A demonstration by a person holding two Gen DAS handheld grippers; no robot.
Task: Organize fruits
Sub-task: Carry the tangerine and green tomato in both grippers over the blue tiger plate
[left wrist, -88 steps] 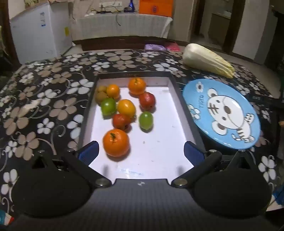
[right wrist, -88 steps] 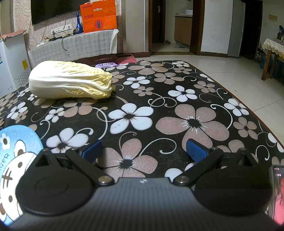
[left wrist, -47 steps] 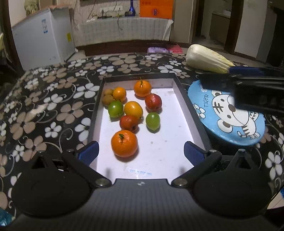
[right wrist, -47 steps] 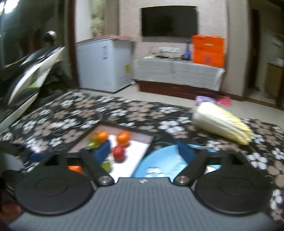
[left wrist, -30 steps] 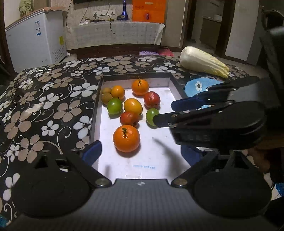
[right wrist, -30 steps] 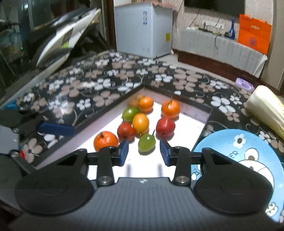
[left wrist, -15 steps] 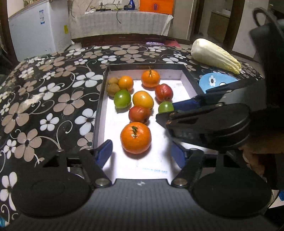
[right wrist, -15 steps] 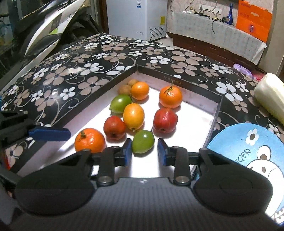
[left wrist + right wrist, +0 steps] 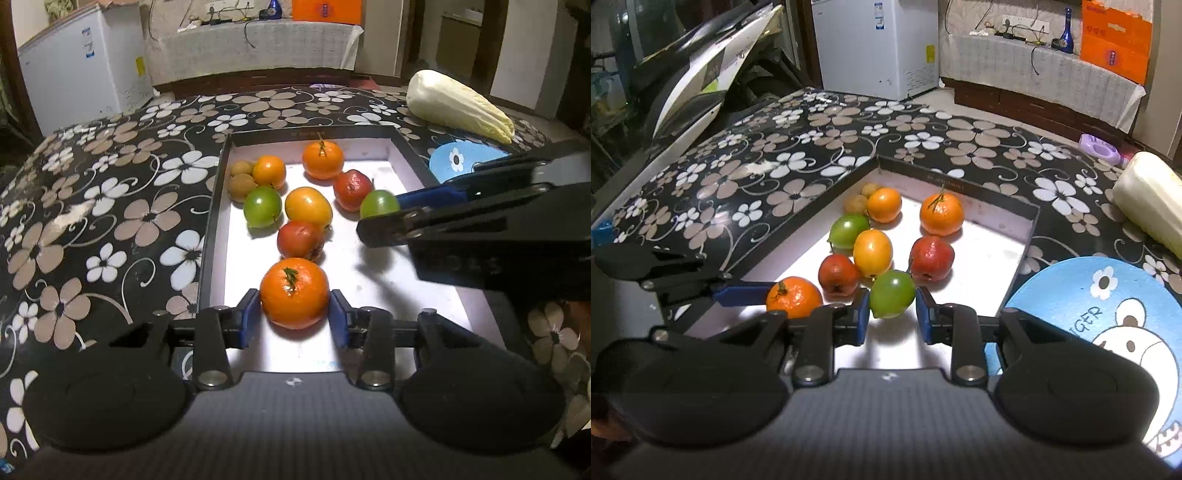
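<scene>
left claw (image 9: 295, 317) around dimpled round orange (image 9: 294, 292)

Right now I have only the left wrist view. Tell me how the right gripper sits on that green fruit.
Observer: The right gripper has the green fruit between its fingers, with a pad close on each side. I cannot confirm contact.
Operator: Check the plate.
Observer: The blue plate lies just right of the tray. No fruit shows on it.
Operator: Report anything beside the table.
Observer: A scooter stands past the left edge of the table.
</scene>
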